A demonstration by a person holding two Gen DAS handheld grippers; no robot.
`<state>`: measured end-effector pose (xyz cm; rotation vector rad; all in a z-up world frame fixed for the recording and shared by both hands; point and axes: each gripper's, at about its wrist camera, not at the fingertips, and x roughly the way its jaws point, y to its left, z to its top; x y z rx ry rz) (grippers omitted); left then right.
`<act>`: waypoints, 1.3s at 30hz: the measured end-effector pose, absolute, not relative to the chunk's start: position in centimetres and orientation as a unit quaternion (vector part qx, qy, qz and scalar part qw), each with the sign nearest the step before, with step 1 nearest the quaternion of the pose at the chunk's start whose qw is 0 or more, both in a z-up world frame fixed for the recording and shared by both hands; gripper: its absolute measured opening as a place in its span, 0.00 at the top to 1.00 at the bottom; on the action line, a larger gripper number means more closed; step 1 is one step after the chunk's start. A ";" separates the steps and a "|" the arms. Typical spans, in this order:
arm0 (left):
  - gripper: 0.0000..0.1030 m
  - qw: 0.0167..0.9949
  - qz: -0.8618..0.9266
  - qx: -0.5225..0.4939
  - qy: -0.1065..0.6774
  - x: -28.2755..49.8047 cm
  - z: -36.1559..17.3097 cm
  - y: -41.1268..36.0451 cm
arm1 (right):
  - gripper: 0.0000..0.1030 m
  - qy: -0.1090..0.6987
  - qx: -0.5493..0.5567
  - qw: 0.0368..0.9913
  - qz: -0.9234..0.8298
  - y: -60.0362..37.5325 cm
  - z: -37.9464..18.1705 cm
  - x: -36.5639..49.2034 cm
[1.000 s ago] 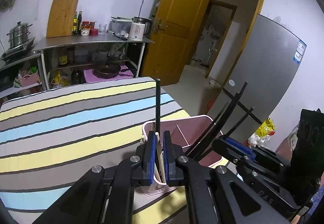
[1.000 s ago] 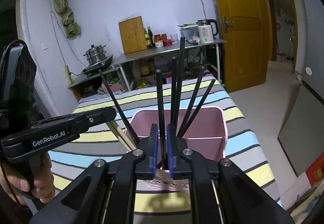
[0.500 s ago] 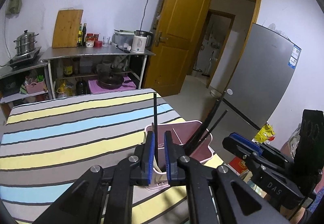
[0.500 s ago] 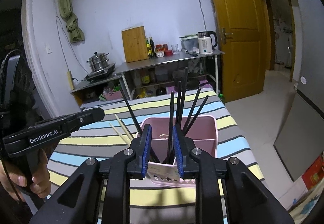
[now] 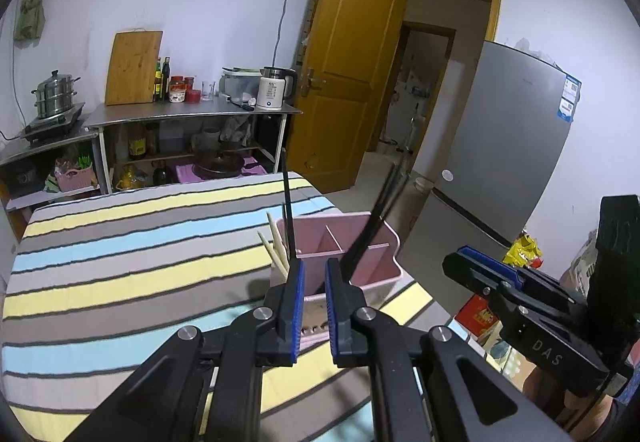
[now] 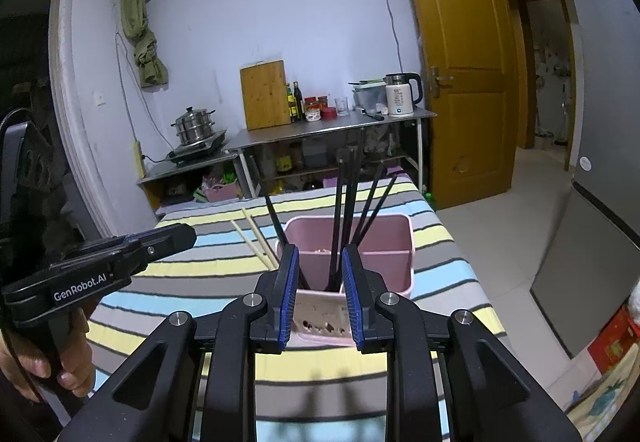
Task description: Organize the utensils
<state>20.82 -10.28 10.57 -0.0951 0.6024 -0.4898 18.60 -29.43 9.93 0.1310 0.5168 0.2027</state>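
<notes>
A pink utensil holder (image 5: pixel 360 242) (image 6: pixel 388 266) stands near the edge of the striped table (image 5: pixel 120 262) (image 6: pixel 444 242). Several black chopsticks (image 5: pixel 286 202) (image 6: pixel 347 198) lean upright in it. Two pale chopsticks (image 5: pixel 276 248) (image 6: pixel 256 238) stick out at its left side. My left gripper (image 5: pixel 314 267) sits just in front of the holder, its pads a narrow gap apart with nothing between them; it also shows in the right wrist view (image 6: pixel 176 236). My right gripper (image 6: pixel 319 254) is open before the holder, gripping nothing, and shows from the side (image 5: pixel 464 260).
Behind the table a steel shelf (image 5: pixel 192 114) carries a cutting board (image 6: pixel 265 95), bottles and a kettle (image 5: pixel 274 92). A steamer pot (image 6: pixel 194 127) is at the left. The open door (image 5: pixel 352 74) and a fridge (image 5: pixel 504 146) are at the right. A hand (image 6: pixel 40 362) holds the left gripper.
Both grippers have drawn back from the holder. The left let go of its chopsticks, the right opened off a black chopstick; these now stand in the holder.
</notes>
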 end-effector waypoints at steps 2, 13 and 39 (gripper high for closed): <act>0.91 0.927 -0.236 -0.040 0.289 20.1 10.1 -10.5 | 0.78 0.254 0.061 0.960 0.099 -29.5 9.6 18.0; 0.91 0.935 -0.228 -0.022 0.272 16.3 6.1 -10.9 | 0.78 0.261 0.044 0.960 0.090 -29.7 6.7 15.3; 0.91 0.940 -0.213 -0.013 0.265 13.5 2.1 -10.1 | 0.77 0.262 0.035 0.961 0.085 -29.1 3.5 11.7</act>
